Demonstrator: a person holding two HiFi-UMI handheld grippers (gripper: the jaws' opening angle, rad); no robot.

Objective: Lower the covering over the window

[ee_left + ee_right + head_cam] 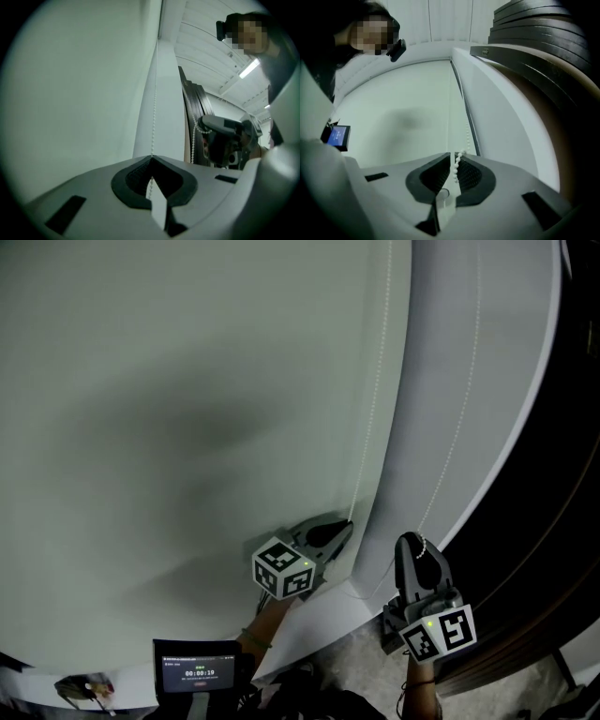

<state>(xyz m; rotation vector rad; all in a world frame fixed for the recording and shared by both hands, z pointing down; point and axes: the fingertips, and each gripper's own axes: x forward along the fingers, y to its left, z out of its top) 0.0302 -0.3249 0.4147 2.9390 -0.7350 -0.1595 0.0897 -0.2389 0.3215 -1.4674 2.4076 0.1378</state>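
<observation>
A pale roller blind fills most of the head view. Two strands of white bead chain hang beside it. My left gripper is shut on the left strand, and the beads run straight up from its closed tips. To its right, my right gripper is shut on the right strand. A short run of beads sits pinched between its ribbed pads. In the left gripper view the right gripper shows beside the second strand.
A white frame strip borders the blind, with a dark curved window frame to its right. A small lit screen sits at the bottom left. Speckled floor shows below the grippers.
</observation>
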